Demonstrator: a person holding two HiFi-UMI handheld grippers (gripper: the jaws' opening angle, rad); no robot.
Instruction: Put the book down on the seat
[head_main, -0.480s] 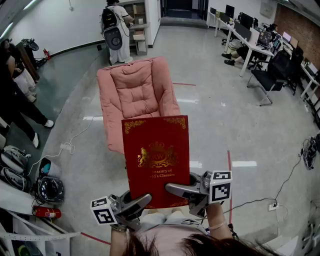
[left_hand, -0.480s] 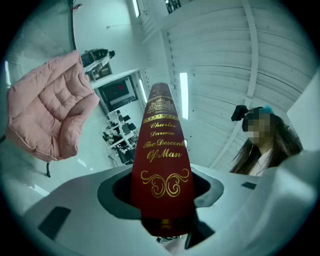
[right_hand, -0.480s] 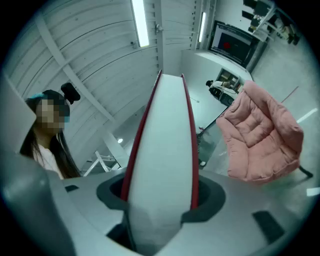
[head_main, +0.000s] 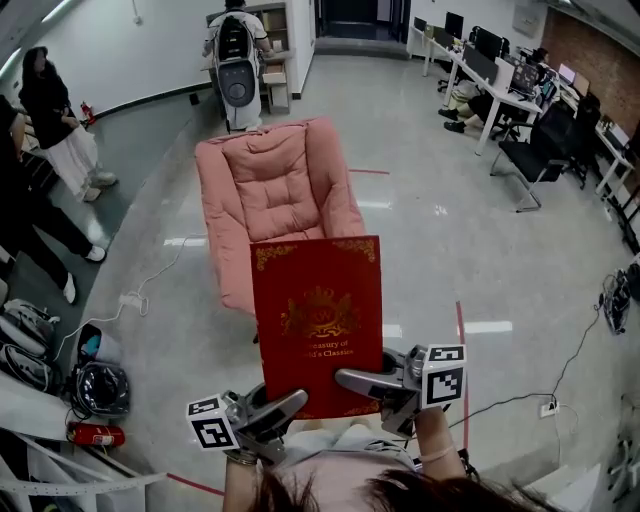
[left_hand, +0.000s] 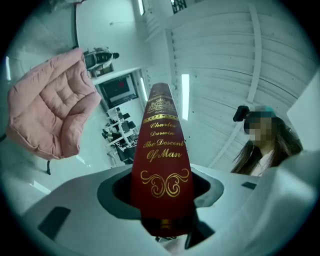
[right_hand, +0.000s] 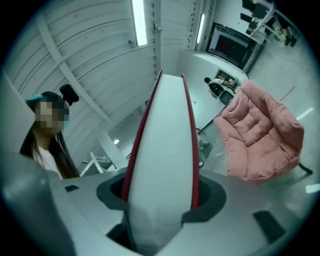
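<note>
Someone is holding a big red book (head_main: 318, 320) up in the air in front of them, cover facing up toward their head, gold crest and lettering on it. It touches nothing but the two claws at its lower edge.

The left gripper (head_main: 272, 408) is clamped on the lower left corner. Its own view looks straight at the spine, which fills the gap between the two jaws with the pads pressed on either cover. The right gripper (head_main: 358, 381) is clamped on the lower right corner. Its view shows the white page edges between the red covers, wedged between the jaws in the same way.

Beyond the book stands a pink padded chair (head_main: 280, 190) on the shiny grey floor (head_main: 430, 260). Its seat is empty, with the tufted cushion facing the holder. In the head view the book's top edge overlaps the front of the seat, but both gripper views show the chair well apart from it, off to one side.

A person in a white skirt (head_main: 62, 125) stands by the left wall. Another stands with their back turned at a shelf (head_main: 278, 60) behind the chair. Desks with monitors (head_main: 495, 60) run along the far right.
</note>
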